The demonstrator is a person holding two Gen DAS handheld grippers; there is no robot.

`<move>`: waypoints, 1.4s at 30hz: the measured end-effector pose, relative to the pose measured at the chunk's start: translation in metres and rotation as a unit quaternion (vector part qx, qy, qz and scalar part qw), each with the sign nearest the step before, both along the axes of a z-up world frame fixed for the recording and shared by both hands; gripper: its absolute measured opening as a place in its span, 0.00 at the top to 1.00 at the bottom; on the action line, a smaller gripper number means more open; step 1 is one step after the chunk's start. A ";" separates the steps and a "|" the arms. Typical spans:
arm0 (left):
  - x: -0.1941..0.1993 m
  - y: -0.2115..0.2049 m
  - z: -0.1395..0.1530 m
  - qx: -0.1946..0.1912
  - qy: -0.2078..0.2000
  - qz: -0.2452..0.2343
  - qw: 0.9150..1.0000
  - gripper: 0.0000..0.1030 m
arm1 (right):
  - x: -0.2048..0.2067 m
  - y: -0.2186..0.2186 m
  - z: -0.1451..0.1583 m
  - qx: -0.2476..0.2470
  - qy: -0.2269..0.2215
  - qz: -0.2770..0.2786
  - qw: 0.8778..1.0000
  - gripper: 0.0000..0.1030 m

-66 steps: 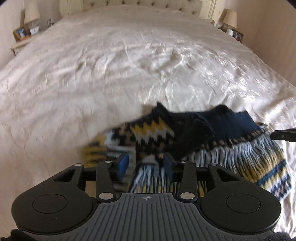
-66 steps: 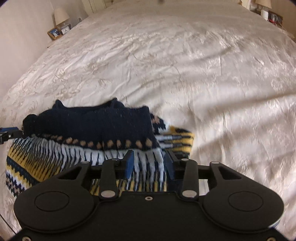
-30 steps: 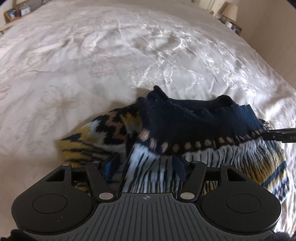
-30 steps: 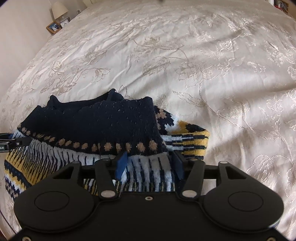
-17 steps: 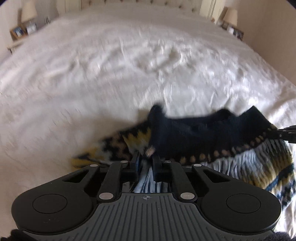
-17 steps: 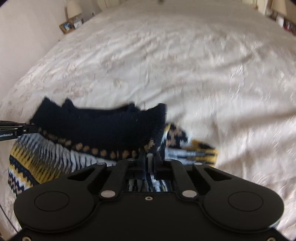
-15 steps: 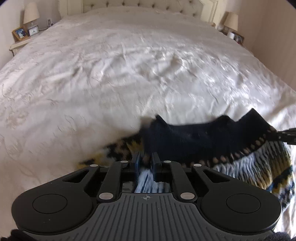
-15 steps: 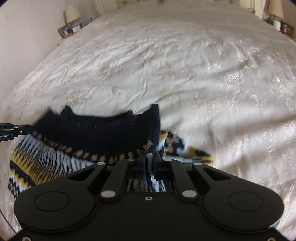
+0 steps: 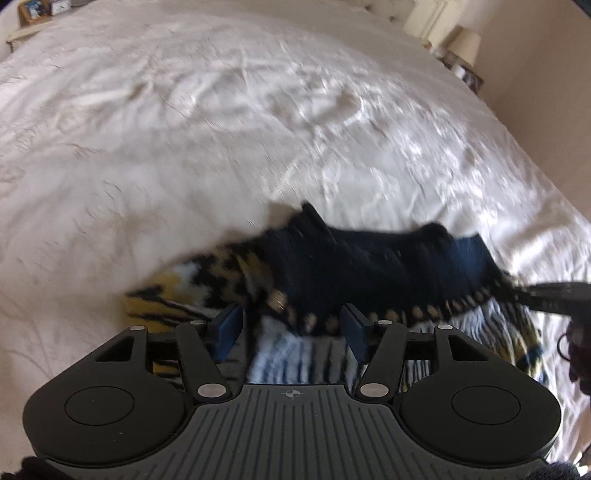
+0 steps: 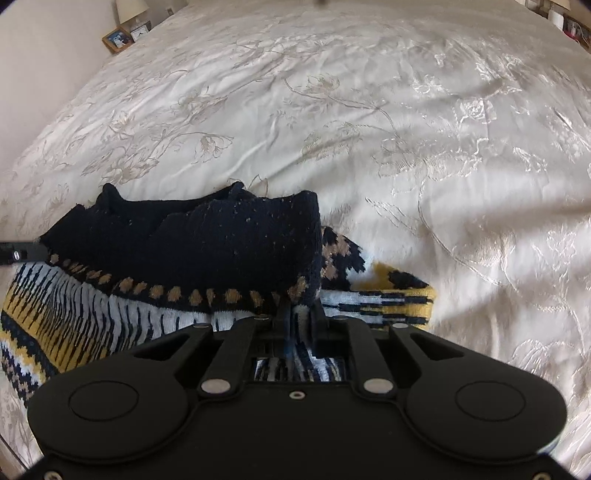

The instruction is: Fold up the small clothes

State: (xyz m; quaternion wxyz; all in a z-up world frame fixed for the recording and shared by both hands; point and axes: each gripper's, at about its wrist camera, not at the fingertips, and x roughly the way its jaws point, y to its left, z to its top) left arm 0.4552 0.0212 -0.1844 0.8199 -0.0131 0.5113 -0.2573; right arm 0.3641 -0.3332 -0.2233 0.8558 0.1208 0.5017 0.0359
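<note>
A small knitted sweater, navy with yellow, white and tan patterns, lies folded on the white bedspread. My left gripper is open, its blue pads either side of the sweater's left edge. In the right wrist view the same sweater lies at lower left. My right gripper is shut on the sweater's right edge, pinching the knit. The right gripper's fingers show at the far right of the left wrist view. The left gripper's tip shows at the far left of the right wrist view.
The embroidered bedspread stretches far ahead and to both sides. A bedside table with a lamp and a framed photo stands at the back left. Another lamp stands at the back right by the wall.
My left gripper was shut on the sweater's edge half a second ago and has opened, letting go. My right gripper stays shut on the sweater. The sweater has settled lower onto the bed.
</note>
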 end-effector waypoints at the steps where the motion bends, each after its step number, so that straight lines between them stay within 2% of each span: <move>1: 0.000 -0.004 -0.002 0.002 0.002 -0.002 1.000 0.45 | 0.000 0.000 0.000 0.002 0.001 -0.002 1.000 0.80; 4: 0.002 -0.013 -0.011 0.026 0.008 0.003 1.000 0.46 | 0.002 0.001 0.000 0.000 0.001 0.002 1.000 0.80; 5: 0.004 -0.015 -0.015 0.034 0.007 0.006 0.999 0.66 | 0.002 0.001 0.000 -0.002 0.001 0.003 1.000 0.80; 6: 0.005 -0.015 -0.015 0.034 0.002 0.010 0.999 0.97 | 0.002 0.001 0.000 -0.002 0.001 0.003 1.000 0.80; 8: 0.004 -0.017 -0.011 0.046 -0.013 0.014 0.999 0.96 | 0.001 0.002 0.003 -0.005 -0.003 0.004 1.000 0.84; 11: -0.009 -0.026 0.012 0.068 -0.076 -0.022 0.995 0.96 | -0.005 0.004 0.018 -0.016 -0.030 0.003 0.999 0.87; 13: -0.008 -0.027 0.022 0.064 -0.091 -0.033 0.993 0.96 | -0.006 0.006 0.031 -0.030 -0.054 0.004 0.998 0.87; 16: 0.006 -0.024 0.011 0.073 -0.067 -0.026 0.995 0.95 | 0.004 0.007 0.028 -0.044 -0.048 0.005 0.998 0.87; 19: 0.018 -0.024 -0.017 0.126 -0.036 -0.015 0.991 0.89 | 0.016 0.005 0.001 -0.061 -0.008 -0.007 0.998 0.87; 20: 0.020 -0.022 -0.024 0.137 -0.025 -0.007 0.990 0.85 | 0.017 0.003 -0.008 -0.059 0.007 -0.015 0.998 0.87; 21: 0.019 -0.018 -0.026 0.133 -0.024 0.001 0.991 0.81 | 0.016 -0.001 -0.013 -0.051 0.013 -0.026 0.998 0.87; 24: 0.013 -0.007 -0.020 0.134 -0.036 0.013 0.990 0.72 | 0.010 -0.010 -0.010 -0.042 0.008 -0.047 0.998 0.75; 26: 0.006 0.001 -0.009 0.122 -0.042 0.024 0.991 0.72 | 0.003 -0.014 -0.003 -0.036 -0.002 -0.052 0.998 0.58; 29: -0.011 0.008 0.014 0.120 -0.066 0.048 0.989 0.72 | -0.013 -0.020 0.013 -0.033 -0.025 -0.072 0.997 0.57; 32: -0.035 0.005 0.031 0.096 -0.077 0.041 0.992 0.71 | -0.033 -0.019 0.029 -0.018 -0.045 -0.088 0.995 0.57; 34: -0.054 0.000 0.034 0.080 -0.072 0.019 0.994 0.71 | -0.041 -0.011 0.036 -0.010 -0.051 -0.075 0.996 0.55; 37: -0.081 -0.009 0.023 0.078 -0.048 -0.012 0.996 0.71 | -0.060 0.011 0.040 0.020 -0.048 -0.038 0.998 0.55; 39: -0.096 -0.008 0.013 0.085 -0.032 -0.022 0.996 0.71 | -0.072 0.028 0.036 0.027 -0.036 -0.009 0.999 0.56; 42: -0.110 0.003 -0.004 0.112 -0.014 -0.035 0.993 0.71 | -0.087 0.043 0.021 0.020 0.004 0.018 1.000 0.51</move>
